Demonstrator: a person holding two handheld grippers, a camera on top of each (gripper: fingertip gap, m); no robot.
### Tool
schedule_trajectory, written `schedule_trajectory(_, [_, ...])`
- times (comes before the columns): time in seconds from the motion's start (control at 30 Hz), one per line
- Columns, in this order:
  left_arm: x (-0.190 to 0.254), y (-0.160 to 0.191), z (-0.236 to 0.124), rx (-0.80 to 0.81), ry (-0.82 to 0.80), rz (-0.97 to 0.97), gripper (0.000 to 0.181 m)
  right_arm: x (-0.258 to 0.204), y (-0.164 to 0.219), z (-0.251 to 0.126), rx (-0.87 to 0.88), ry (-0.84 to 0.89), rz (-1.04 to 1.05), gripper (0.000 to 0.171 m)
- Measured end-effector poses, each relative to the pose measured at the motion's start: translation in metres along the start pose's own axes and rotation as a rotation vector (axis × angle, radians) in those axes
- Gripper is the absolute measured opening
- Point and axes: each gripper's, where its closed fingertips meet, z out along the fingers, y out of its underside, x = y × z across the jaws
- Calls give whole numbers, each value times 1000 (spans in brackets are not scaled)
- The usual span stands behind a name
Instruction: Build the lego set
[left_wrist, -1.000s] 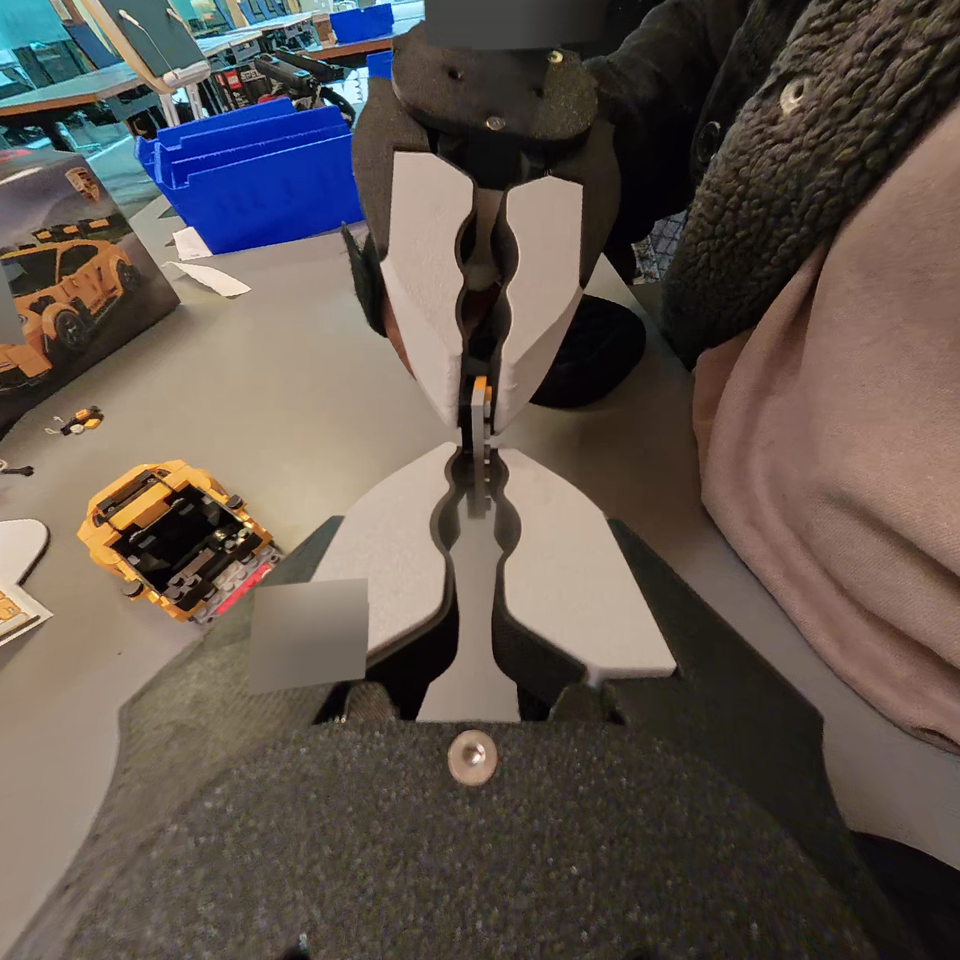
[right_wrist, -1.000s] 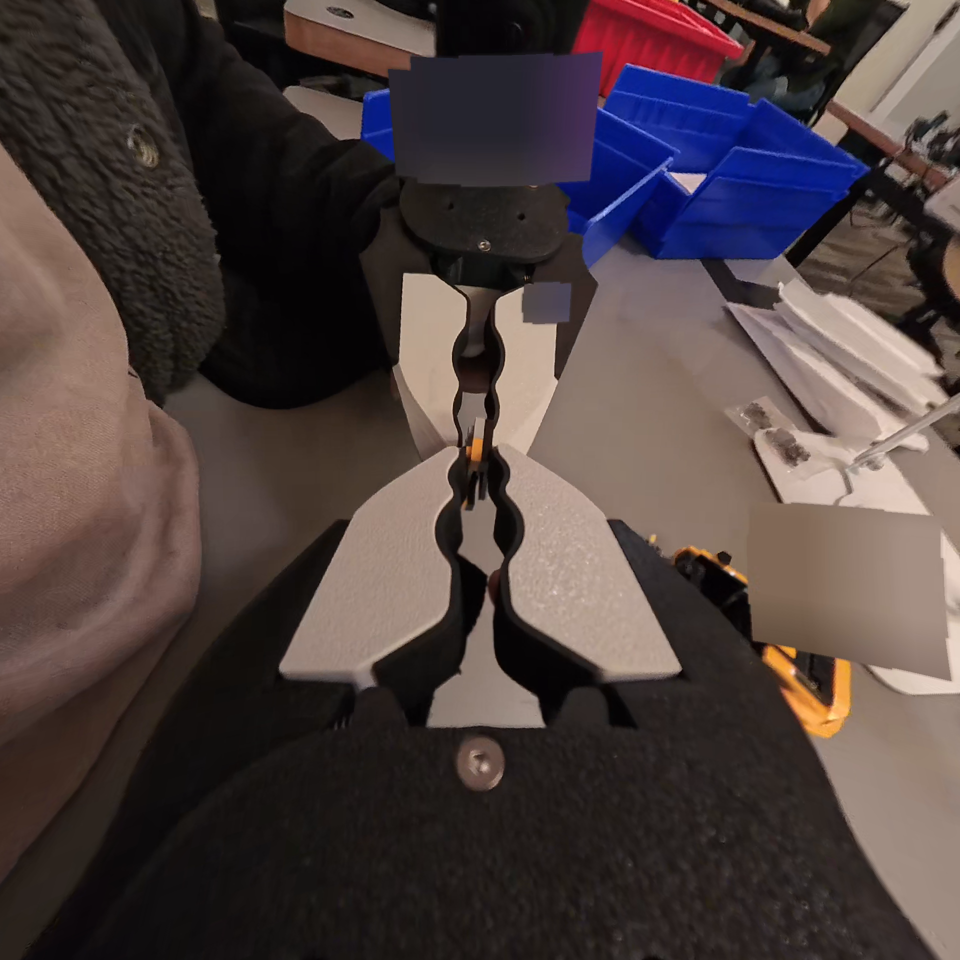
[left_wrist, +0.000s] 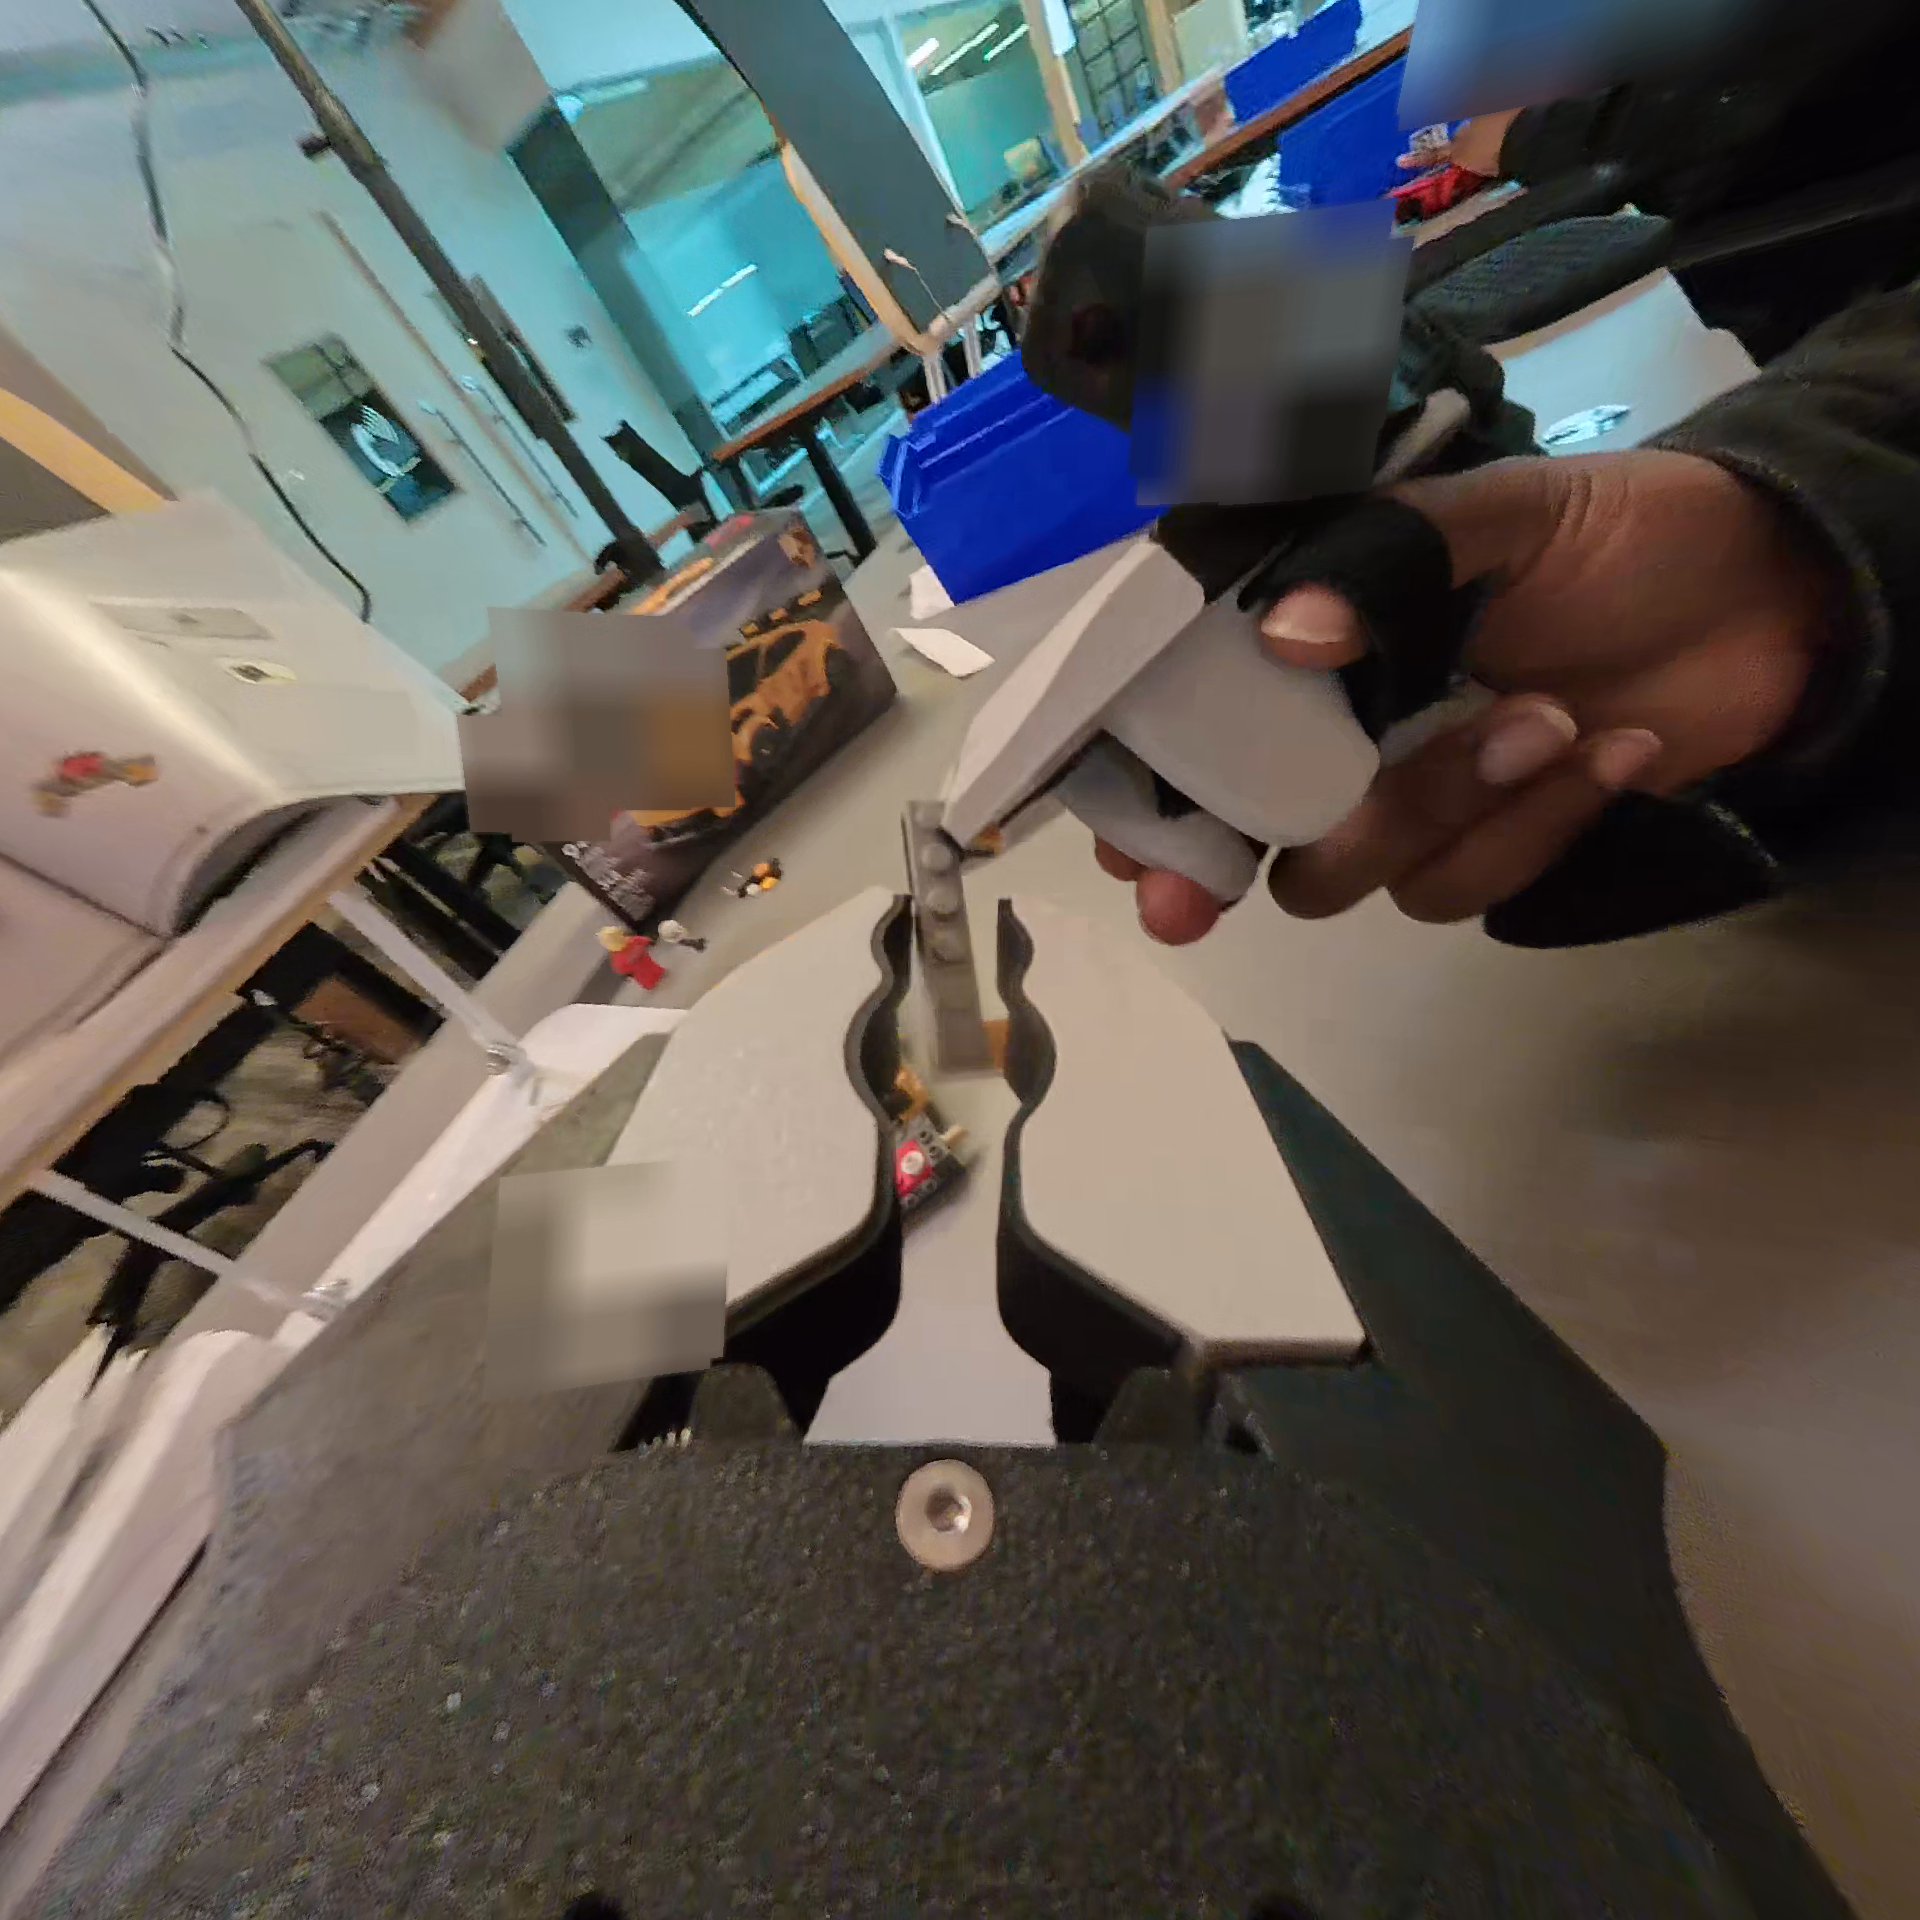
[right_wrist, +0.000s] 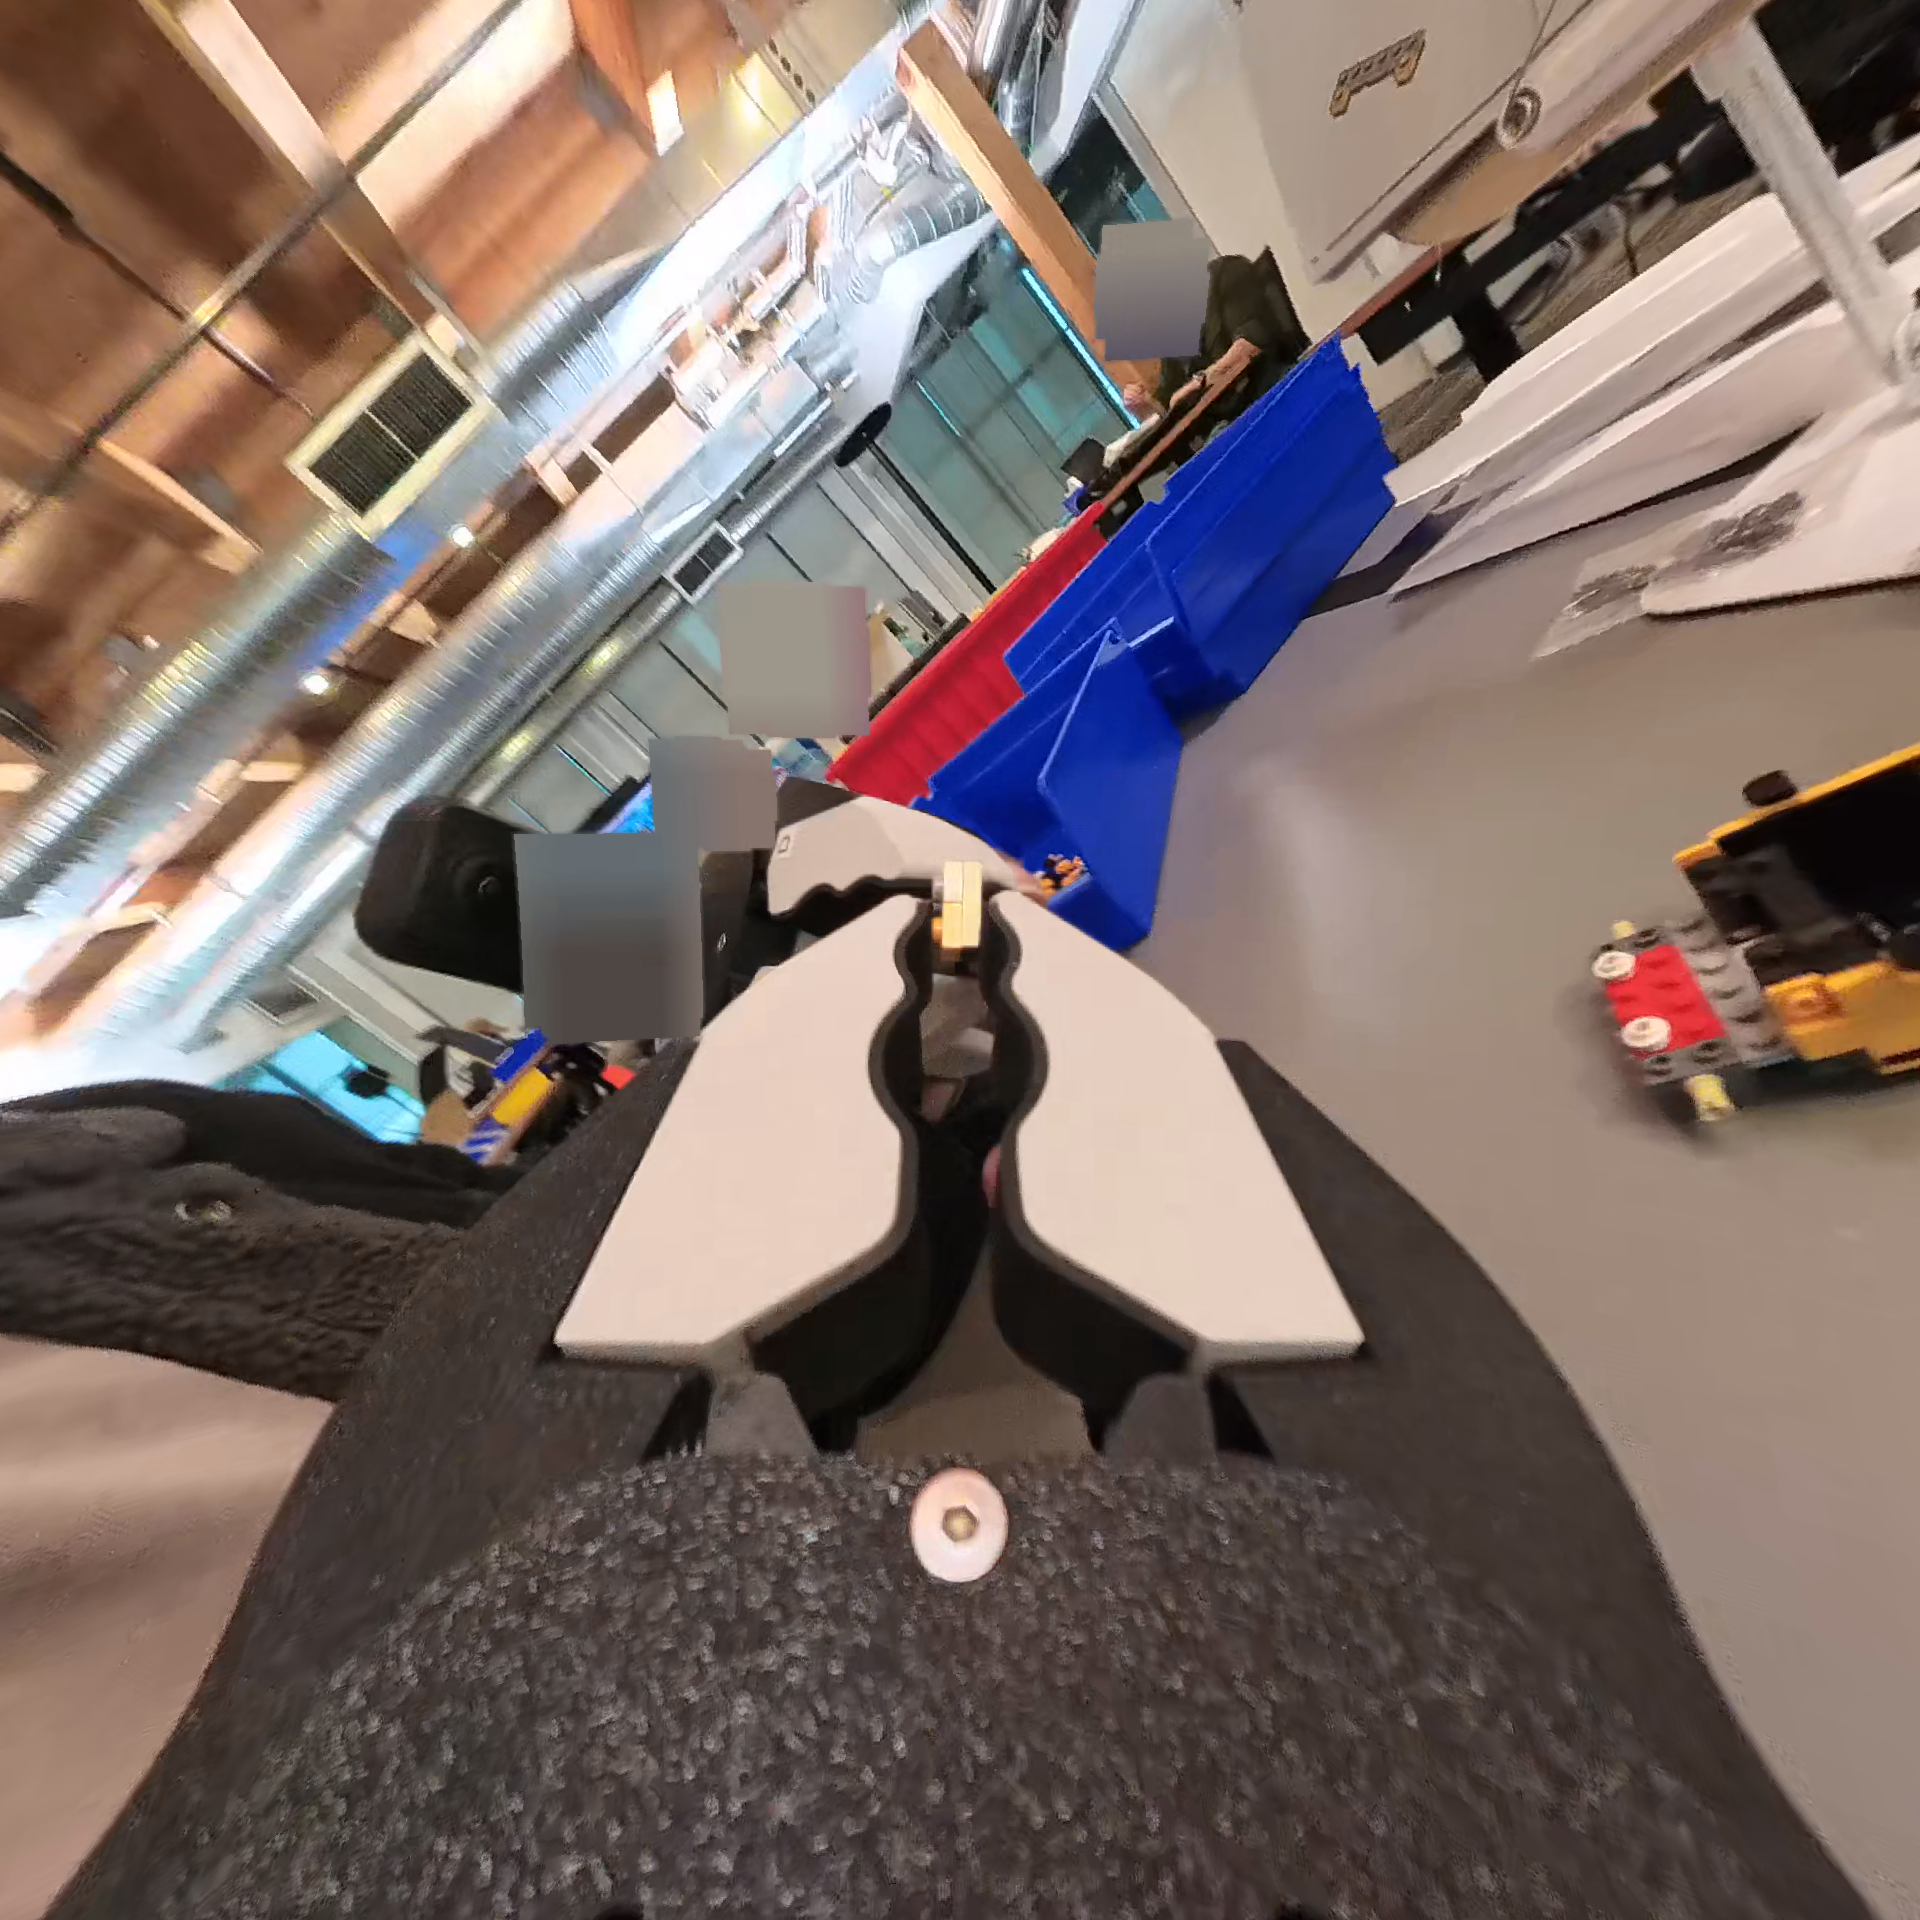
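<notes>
Bench surface, grey, carried the half-built orange lego car and its box. Left gripper stood parted, closed on nothing, a grey studded plate hanging between its fingers. Right gripper was pinched tight on that plate's top end.

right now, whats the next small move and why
Probably carry the grey plate toward the orange car. The right gripper pinches the plate by one end, the open left gripper no longer grips it, and the car sits apart on the table.
</notes>
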Motion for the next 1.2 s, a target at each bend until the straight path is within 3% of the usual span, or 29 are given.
schedule_trajectory(0.4, [23, -29, -4, -22, -19, 103, 8, -29, 4, -27, 46, -149, 243, 8])
schedule_trajectory(0.57, [31, -47, -5, 22, -73, 151, 30, -40, 4, -39, 86, -190, 308, 8])
schedule_trajectory(0.93, [41, -62, -21, 100, -78, 113, 41, -63, -11, -47, 133, -244, 313, 8])
schedule_trajectory(1.2, [36, -63, -25, 94, -113, 129, 18, -57, -6, -40, 123, -236, 347, 8])
